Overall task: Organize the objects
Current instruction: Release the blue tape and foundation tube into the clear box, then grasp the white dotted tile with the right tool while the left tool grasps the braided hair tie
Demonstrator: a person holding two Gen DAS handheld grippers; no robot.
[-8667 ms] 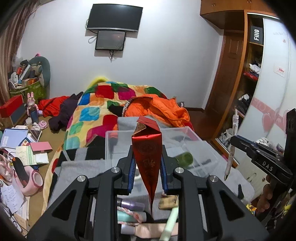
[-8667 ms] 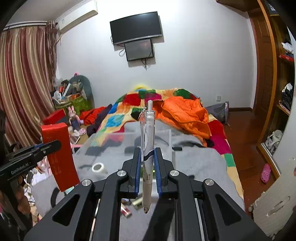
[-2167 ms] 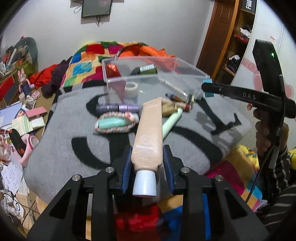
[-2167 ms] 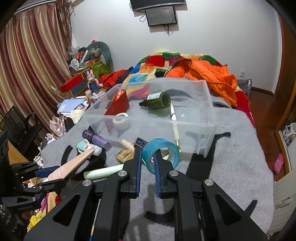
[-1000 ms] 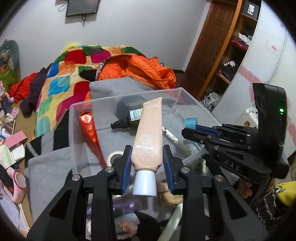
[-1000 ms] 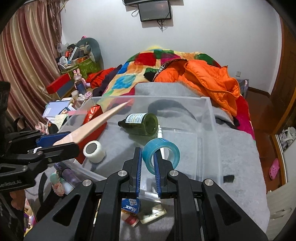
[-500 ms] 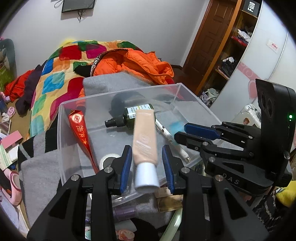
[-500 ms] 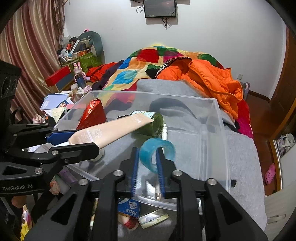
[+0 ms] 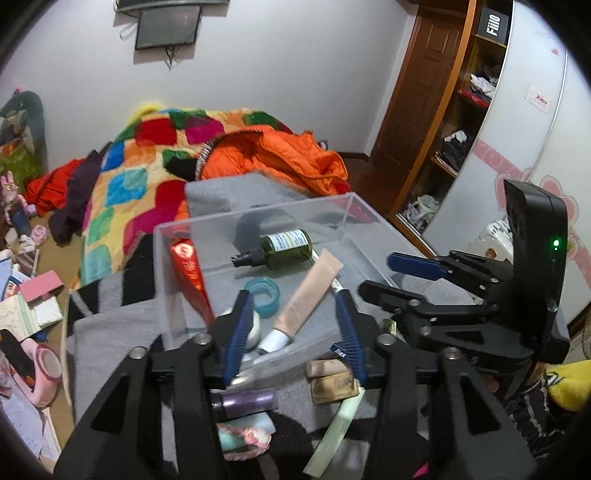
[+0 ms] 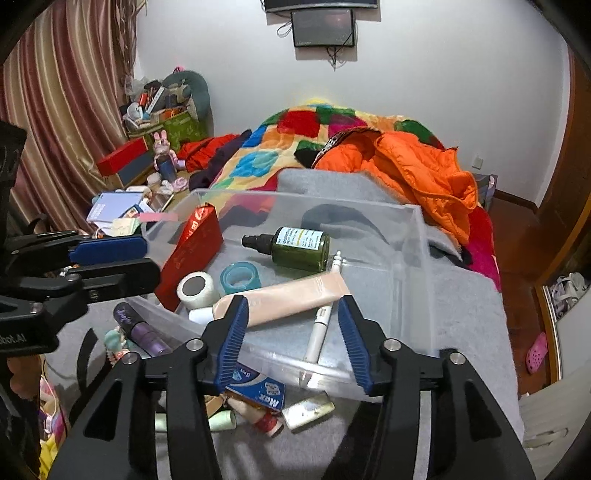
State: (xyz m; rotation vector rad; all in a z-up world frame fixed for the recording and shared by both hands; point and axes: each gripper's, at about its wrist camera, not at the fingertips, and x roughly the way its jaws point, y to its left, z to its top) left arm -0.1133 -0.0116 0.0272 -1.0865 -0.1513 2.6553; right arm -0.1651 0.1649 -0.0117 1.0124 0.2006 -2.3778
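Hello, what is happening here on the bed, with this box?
A person is tidying small items into a clear plastic box on a grey blanket. Both the left gripper and the right gripper are open and empty above it. A beige tube and blue tape roll lie inside; more items wait outside.

walls: plain white, wall screen [image 10: 323,27] mounted high | left: striped curtain [image 10: 62,110] | right: wooden door [image 9: 417,85], open wardrobe [image 9: 476,110] | bed [image 9: 147,155]: patchwork quilt, orange jacket [image 10: 417,170] | floor: cluttered
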